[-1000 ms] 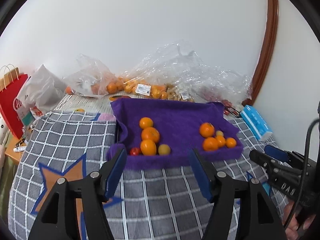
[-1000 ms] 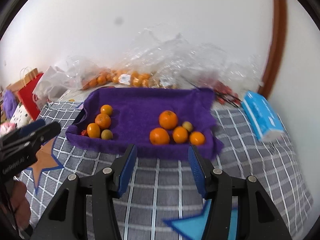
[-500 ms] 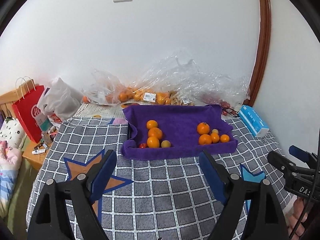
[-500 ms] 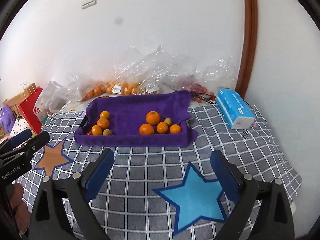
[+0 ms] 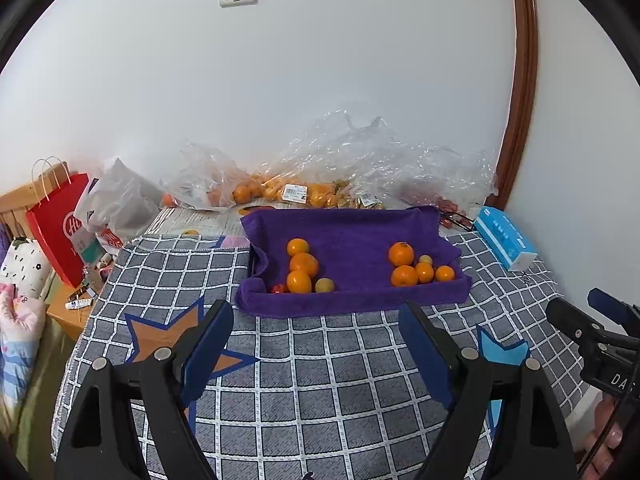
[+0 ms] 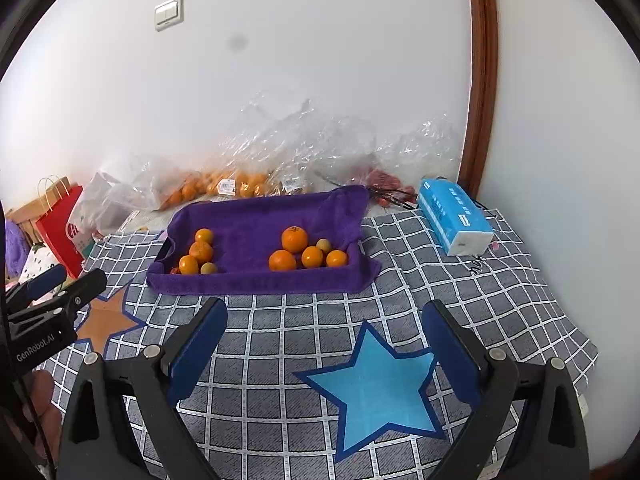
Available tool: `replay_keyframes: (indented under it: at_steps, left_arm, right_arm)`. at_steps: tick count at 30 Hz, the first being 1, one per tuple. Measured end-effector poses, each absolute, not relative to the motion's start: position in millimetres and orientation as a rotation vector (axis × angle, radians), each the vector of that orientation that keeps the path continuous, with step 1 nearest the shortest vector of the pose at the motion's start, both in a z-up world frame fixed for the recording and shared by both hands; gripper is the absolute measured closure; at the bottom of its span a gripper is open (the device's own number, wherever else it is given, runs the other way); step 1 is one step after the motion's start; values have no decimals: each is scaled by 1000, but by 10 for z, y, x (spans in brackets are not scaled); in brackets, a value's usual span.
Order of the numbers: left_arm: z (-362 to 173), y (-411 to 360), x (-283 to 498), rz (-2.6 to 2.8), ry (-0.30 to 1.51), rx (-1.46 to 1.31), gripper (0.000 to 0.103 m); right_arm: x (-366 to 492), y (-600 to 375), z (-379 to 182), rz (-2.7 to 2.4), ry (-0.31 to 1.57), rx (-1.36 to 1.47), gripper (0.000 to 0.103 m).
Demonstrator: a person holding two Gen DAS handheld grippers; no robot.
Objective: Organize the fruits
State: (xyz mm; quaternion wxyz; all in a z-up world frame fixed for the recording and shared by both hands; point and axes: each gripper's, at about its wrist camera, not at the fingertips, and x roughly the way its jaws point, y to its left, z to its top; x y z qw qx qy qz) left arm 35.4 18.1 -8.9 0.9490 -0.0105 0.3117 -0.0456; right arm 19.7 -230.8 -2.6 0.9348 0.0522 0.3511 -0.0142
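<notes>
A purple cloth-lined tray (image 5: 352, 228) (image 6: 256, 216) sits on a grey checked blanket at the far side. In it, a left cluster of oranges (image 5: 304, 265) (image 6: 200, 251) lies with a small yellow-green fruit (image 5: 324, 285) and a small red fruit (image 5: 279, 289). A right cluster of oranges (image 5: 404, 276) (image 6: 294, 239) lies with another yellow-green fruit (image 5: 425, 259). My left gripper (image 5: 316, 320) is open and empty, well short of the tray. My right gripper (image 6: 324, 320) is open and empty, also short of the tray.
Clear plastic bags of oranges (image 5: 288, 192) (image 6: 224, 188) lie against the wall behind the tray. A blue tissue pack (image 5: 506, 238) (image 6: 456, 216) lies right of it. A red paper bag (image 5: 60, 220) and clutter stand at the left edge.
Both grippers have pulled back and up from the tray and their jaws have opened wider. The fruit in the tray has not moved.
</notes>
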Motion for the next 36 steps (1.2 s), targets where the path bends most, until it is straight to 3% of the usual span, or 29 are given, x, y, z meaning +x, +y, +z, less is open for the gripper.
replay_keyframes:
  at_steps: [36]
  left_arm:
    - [-56, 187, 329, -91, 628, -35, 19]
  right_arm:
    - [148, -2307, -29, -28, 720, 105, 6]
